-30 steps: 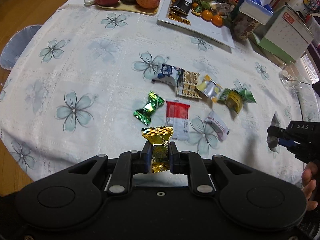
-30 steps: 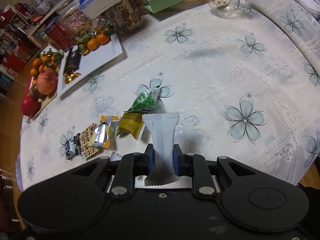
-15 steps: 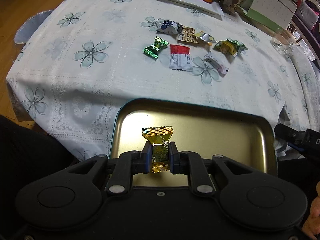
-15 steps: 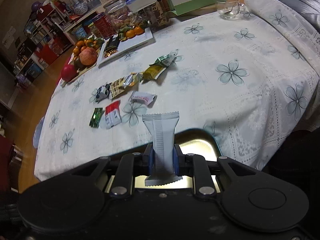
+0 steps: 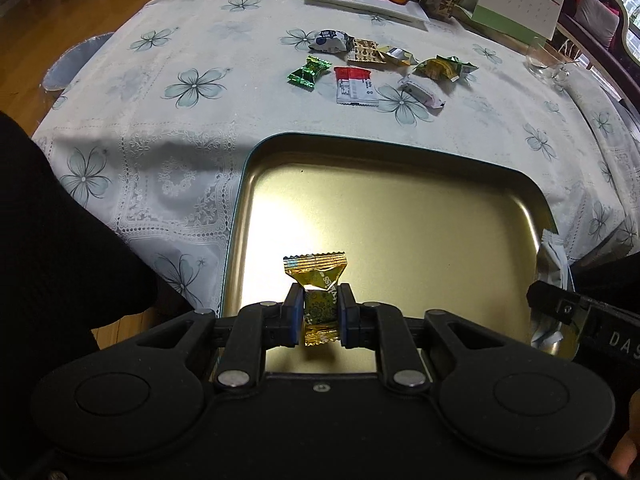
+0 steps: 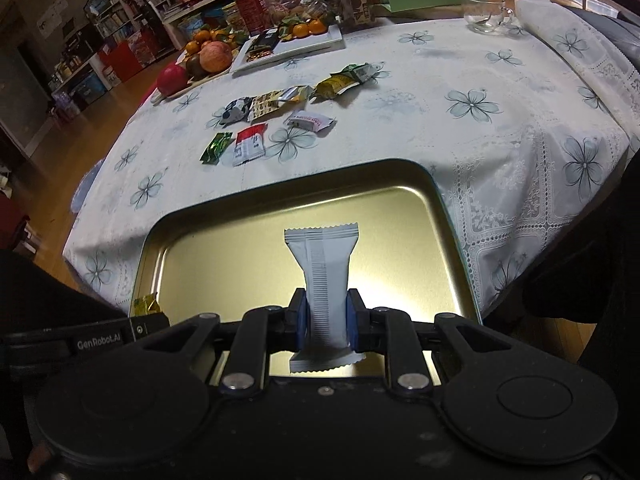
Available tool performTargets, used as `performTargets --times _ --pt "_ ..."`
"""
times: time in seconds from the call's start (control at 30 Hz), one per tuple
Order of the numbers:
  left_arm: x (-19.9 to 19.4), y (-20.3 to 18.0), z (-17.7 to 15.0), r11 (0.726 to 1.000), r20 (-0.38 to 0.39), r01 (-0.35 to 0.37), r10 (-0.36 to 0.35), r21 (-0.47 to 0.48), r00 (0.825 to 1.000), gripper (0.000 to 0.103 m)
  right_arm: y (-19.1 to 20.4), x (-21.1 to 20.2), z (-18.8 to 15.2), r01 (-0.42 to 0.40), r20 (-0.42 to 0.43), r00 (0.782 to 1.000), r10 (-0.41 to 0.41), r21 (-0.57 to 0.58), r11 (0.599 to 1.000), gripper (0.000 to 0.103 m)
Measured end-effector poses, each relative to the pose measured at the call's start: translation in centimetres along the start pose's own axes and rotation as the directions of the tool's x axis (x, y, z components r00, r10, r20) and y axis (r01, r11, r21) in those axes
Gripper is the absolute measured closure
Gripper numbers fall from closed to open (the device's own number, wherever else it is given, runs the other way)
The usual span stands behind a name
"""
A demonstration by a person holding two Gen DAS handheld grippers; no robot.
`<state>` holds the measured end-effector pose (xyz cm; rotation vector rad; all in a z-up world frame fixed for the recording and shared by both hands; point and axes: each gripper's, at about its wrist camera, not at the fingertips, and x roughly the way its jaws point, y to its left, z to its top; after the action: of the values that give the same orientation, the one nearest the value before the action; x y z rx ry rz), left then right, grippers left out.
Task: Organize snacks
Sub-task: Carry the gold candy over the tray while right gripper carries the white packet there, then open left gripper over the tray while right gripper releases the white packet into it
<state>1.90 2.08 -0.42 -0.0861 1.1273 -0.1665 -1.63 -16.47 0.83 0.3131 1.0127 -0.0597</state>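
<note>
Within the last second both hands had drawn back from the scattered snacks on the surface (image 5: pixel 168 160) and come in over the gold tin tray (image 5: pixel 400 216) that sat at the near edge, in front of the person. A second earlier neither wrist view showed the tray at all; now it filled the lower half of both. The left hand-held gripper (image 5: pixel 319 316) was clamped tight on a gold-wrapped candy (image 5: pixel 318 280), its blue pads squeezing the wrapper's waist while the crimped top fanned out above, and the candy hung over the tray floor toward 6 o'clock. The right hand-held gripper (image 6: pixel 326 320) was likewise pinched fully closed on a long white snack bar (image 6: pixel 324 276), held upright over the tray's middle. In the left view the right tool showed at 4 o'clock, by the tray's right rim; in the right view the left tool and a corner of its gold candy showed at 8 o'clock. The tray floor showed no snack lying in it, so these looked to be its first two. Seven wrapped snacks remained on the surface toward 12 o'clock, among them a green twist candy (image 5: pixel 310 73), a red and white packet (image 5: pixel 355 86) and a small white packet (image 5: pixel 420 92). Judging by this, the carry was all but finished, the next call was to release both pieces into the tray, and most of the sorting lay ahead.
</note>
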Motion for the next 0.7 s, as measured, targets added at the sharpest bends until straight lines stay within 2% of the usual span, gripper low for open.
performTargets --times 0.1,0.2,0.4,0.5,0.57,0.63,0.7 --pt "0.1 0.2 -0.5 1.000 -0.005 0.020 -0.020 -0.024 1.000 0.080 0.3 0.0 -0.8 -0.011 -0.010 1.000 0.011 -0.018 1.000 0.081" --pt "0.1 0.2 -0.7 1.000 0.007 0.000 0.000 -0.022 1.000 0.080 0.5 -0.4 -0.9 -0.011 0.019 1.000 0.011 -0.028 1.000 0.081" --pt "-0.4 -0.2 -1.0 1.000 0.043 -0.009 0.009 0.002 0.999 0.078 -0.2 -0.4 -0.4 -0.016 0.015 1.000 0.016 0.026 1.000 0.080" --pt "-0.4 -0.5 -0.9 1.000 0.046 -0.019 0.018 0.021 0.999 0.073 -0.3 -0.5 -0.4 -0.012 0.027 1.000 0.011 0.034 0.999 0.080" --pt "-0.4 -0.7 -0.9 0.999 0.044 -0.023 0.022 0.027 0.999 0.073 0.0 -0.7 -0.5 -0.005 0.040 0.999 0.004 0.023 1.000 0.068" --pt "-0.4 -0.7 -0.8 0.999 0.043 -0.030 0.028 0.030 0.999 0.073 0.3 -0.9 -0.6 0.002 0.062 0.998 -0.002 0.008 1.000 0.051" --pt "-0.3 -0.8 -0.9 0.999 0.041 -0.041 0.039 0.031 0.998 0.073 0.6 -1.3 -0.7 0.008 0.089 0.996 -0.007 -0.011 1.000 0.046"
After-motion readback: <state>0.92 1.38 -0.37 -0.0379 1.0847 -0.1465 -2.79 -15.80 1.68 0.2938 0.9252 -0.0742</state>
